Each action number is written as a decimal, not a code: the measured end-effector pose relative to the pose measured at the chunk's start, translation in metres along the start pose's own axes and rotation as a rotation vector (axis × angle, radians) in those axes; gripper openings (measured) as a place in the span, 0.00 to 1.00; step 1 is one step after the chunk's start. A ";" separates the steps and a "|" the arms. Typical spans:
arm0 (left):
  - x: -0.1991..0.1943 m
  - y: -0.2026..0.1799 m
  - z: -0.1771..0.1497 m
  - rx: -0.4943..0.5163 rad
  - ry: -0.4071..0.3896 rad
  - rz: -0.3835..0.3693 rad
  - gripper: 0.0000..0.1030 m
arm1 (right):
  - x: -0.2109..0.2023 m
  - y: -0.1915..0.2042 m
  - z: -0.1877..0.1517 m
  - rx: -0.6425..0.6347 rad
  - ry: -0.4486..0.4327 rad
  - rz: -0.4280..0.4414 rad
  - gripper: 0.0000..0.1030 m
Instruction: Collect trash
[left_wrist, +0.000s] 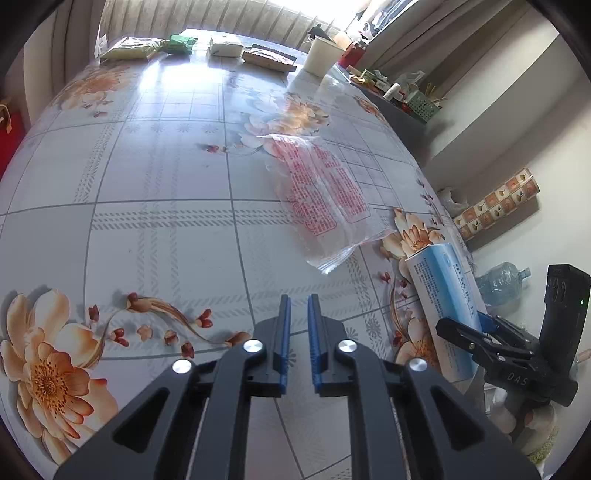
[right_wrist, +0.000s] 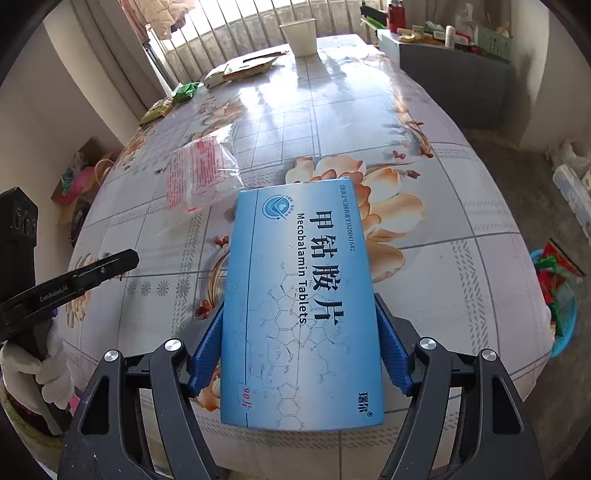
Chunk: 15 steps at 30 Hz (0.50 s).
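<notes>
My right gripper (right_wrist: 300, 332) is shut on a blue medicine box (right_wrist: 299, 302) and holds it above the flowered table (right_wrist: 461, 266). The box also shows in the left wrist view (left_wrist: 445, 302), with the right gripper (left_wrist: 491, 332) clamped on it at the table's right edge. My left gripper (left_wrist: 299, 310) hovers over the table with a narrow gap between its jaws and nothing in it. A clear plastic bag with red print (left_wrist: 325, 199) lies on the table ahead of the left gripper; it also shows in the right wrist view (right_wrist: 201, 173).
A white paper cup (right_wrist: 299, 37), cardboard packs (right_wrist: 243, 68) and green packets (right_wrist: 184, 92) stand at the table's far end. A blue basket with trash (right_wrist: 557, 295) sits on the floor to the right. A grey cabinet (right_wrist: 454, 81) stands at the far right.
</notes>
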<state>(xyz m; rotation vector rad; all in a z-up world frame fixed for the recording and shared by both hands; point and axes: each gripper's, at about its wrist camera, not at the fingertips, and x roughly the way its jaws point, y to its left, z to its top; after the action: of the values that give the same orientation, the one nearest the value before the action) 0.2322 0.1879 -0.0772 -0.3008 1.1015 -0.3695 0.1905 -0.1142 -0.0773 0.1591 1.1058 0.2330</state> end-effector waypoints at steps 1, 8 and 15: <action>-0.002 0.000 0.005 -0.010 -0.013 -0.009 0.24 | 0.000 0.000 0.001 0.007 0.000 0.005 0.69; 0.020 -0.016 0.053 -0.012 -0.046 0.021 0.48 | 0.000 -0.005 0.004 0.037 -0.009 -0.007 0.71; 0.054 -0.019 0.084 -0.018 -0.050 0.124 0.47 | 0.002 -0.005 0.005 0.047 -0.019 -0.023 0.71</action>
<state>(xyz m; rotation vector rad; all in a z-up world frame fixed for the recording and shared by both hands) 0.3269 0.1517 -0.0771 -0.2550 1.0690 -0.2404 0.1966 -0.1183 -0.0778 0.1898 1.0946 0.1851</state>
